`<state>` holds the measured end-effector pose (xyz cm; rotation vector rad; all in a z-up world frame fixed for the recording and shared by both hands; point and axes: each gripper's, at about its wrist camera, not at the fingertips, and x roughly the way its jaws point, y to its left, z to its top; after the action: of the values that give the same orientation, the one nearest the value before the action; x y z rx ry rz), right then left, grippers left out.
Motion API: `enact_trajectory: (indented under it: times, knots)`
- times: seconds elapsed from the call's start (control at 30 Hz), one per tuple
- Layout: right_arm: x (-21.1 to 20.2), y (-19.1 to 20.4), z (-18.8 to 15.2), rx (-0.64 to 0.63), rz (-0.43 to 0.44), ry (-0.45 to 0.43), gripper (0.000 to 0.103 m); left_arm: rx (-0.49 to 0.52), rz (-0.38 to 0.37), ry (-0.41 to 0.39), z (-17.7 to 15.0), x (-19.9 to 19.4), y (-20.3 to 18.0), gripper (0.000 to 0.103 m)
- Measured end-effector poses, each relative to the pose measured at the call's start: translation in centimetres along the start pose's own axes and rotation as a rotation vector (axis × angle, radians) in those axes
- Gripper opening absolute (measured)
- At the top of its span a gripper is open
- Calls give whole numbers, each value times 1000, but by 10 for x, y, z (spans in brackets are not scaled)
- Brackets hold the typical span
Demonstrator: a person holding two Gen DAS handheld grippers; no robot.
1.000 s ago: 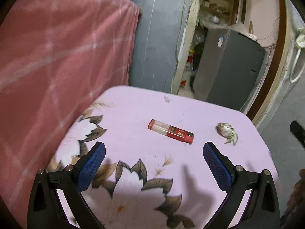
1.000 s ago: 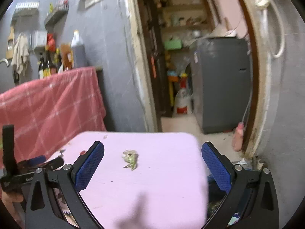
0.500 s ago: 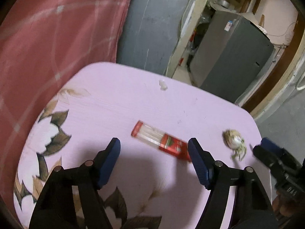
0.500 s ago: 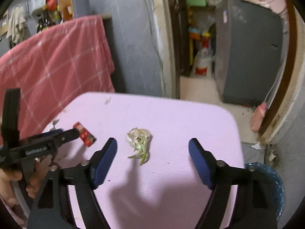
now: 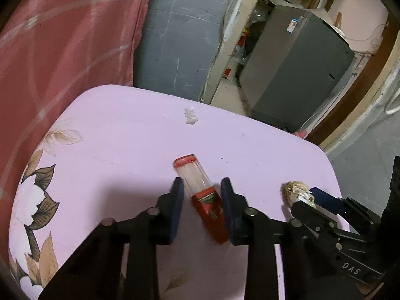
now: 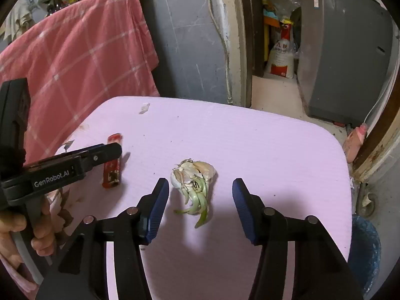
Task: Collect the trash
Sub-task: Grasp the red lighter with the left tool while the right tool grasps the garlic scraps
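Observation:
A red and clear toothpick tube (image 5: 203,197) lies on the pink table (image 5: 130,145). My left gripper (image 5: 202,187) straddles it with the jaws narrowed close around it, the right pad touching, the left one a little apart. The tube also shows in the right wrist view (image 6: 112,167). A sprouted garlic head (image 6: 193,177) lies mid-table. My right gripper (image 6: 198,187) is open with the garlic between its fingers, not touching. The garlic shows in the left wrist view (image 5: 296,192) too.
A small white scrap (image 5: 191,119) lies near the table's far edge. A pink checked cloth (image 6: 75,50) hangs at the left. A blue bin (image 6: 365,247) stands on the floor at the table's right. A grey fridge (image 5: 295,75) stands beyond the doorway.
Both grippers moved forward and down over the table. The left one narrowed around the tube, which has turned. The right one came around the garlic.

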<state>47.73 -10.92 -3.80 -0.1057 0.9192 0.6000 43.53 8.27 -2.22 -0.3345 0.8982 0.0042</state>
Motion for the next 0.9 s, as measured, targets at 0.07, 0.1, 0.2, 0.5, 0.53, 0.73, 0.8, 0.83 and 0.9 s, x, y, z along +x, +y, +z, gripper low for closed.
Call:
enact_trajectory:
  times: [0.07, 0.1, 0.2, 0.5, 0.53, 0.73, 0.8, 0.83, 0.9]
  knots:
    - [1, -1, 1, 3, 3, -2, 49, 5, -25, 6, -1, 0, -1, 20]
    - [2, -2, 1, 4, 4, -1, 48, 7, -32, 8, -1, 1, -2, 20]
    - [6, -4, 2, 13, 20, 4, 45, 20, -64, 21, -3, 2, -6, 18]
    - [-8, -7, -2, 41, 42, -38, 31, 106, -108, 53, -12, -7, -24, 12]
    - [-13, -7, -3, 42, 42, -48, 31, 116, -112, 56, -14, -5, -30, 11]
    - [-37, -6, -17, 32, 29, -84, 31, 186, -116, 81, -27, -7, -51, 11]
    - [-44, -9, -26, 44, 26, -97, 31, 199, -117, 95, -30, -8, -56, 11]
    - [-49, -11, -31, 51, 22, -105, 31, 201, -121, 101, -32, -8, -57, 11]
    - [-55, -13, -38, 63, 16, -117, 31, 210, -127, 113, -36, -9, -61, 11]
